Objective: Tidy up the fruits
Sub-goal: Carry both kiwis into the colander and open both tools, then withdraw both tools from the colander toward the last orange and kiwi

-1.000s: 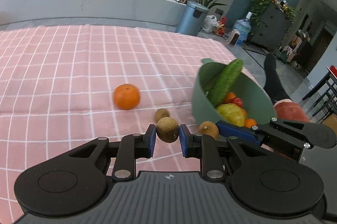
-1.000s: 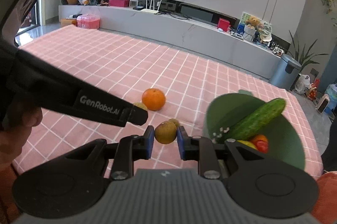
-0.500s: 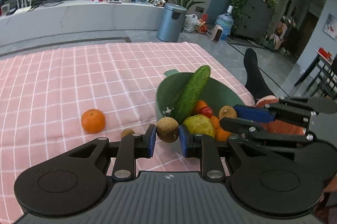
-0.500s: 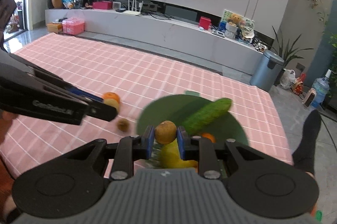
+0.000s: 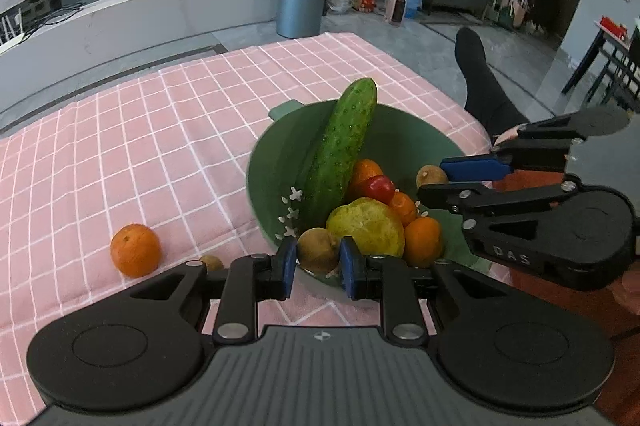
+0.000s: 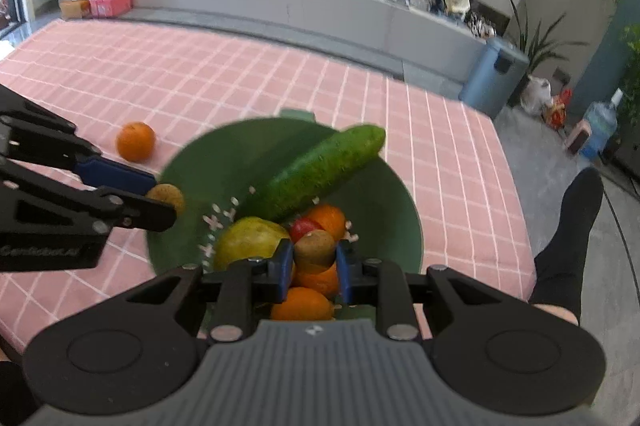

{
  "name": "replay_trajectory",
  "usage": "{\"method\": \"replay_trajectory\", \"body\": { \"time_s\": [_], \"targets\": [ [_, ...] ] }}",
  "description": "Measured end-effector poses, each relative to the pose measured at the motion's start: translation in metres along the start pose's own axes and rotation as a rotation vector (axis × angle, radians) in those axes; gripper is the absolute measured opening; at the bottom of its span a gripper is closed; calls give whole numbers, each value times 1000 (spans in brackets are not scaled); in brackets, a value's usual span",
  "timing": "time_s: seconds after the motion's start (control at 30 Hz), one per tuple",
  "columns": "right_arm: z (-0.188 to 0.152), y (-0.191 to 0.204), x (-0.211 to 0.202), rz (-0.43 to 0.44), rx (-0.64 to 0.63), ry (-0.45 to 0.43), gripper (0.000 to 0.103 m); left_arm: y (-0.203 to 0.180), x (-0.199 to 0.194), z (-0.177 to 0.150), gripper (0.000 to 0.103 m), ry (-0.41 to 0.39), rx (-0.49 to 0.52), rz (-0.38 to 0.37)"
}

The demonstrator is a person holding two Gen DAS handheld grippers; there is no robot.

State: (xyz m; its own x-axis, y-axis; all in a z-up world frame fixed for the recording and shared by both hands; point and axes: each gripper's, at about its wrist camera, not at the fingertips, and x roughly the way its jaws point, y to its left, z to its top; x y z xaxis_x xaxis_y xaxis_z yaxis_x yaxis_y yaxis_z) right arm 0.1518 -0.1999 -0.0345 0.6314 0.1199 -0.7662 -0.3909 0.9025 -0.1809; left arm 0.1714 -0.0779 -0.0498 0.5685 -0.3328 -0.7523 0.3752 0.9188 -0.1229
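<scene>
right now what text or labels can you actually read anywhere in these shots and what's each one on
"DAS": raised letters on the black body of the right claw, seen in the left wrist view.
"GenRobot.AI": apparently this, on the side of the left claw in the right wrist view, but too blurred to read with certainty.
Boxes and packages on the far counter: print too small and blurred to read.

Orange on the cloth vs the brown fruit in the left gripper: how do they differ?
The orange is bright orange and larger; the brown fruit is dull brown and smaller. The orange rests free on the pink cloth; the brown fruit is clamped in the left gripper at the green bowl's rim. Both are round.
</scene>
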Motion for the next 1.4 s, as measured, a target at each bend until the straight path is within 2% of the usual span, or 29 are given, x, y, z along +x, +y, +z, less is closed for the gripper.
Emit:
{"method": "replay_trajectory", "body": {
  "time_s": [0.23,0.6,1.03,1.13,1.17,1.2,1.27,1.4],
  "targets": [
    [0,-1,23,5,-1,55,19,-3,14,8,26,28,51,30],
    [2,-4,48,20,-6,101,19,-1,32,11,26,61,63,21],
    [2,-2,50,13,-22,98,20,-5,36,9,31,74,79,26],
    [1,1,46,5,-48,96,21,-6,34,7,36,62,81,18],
    [2,2,45,-1,-56,94,23,-5,33,8,40,56,77,13],
    [2,2,43,-9,-63,92,30,-5,32,8,42,49,73,9],
    [2,5,38,-32,-80,83,40,-6,28,8,53,36,72,14],
    [3,9,25,-62,-111,64,41,-7,15,9,54,2,73,30]
  ]
}}
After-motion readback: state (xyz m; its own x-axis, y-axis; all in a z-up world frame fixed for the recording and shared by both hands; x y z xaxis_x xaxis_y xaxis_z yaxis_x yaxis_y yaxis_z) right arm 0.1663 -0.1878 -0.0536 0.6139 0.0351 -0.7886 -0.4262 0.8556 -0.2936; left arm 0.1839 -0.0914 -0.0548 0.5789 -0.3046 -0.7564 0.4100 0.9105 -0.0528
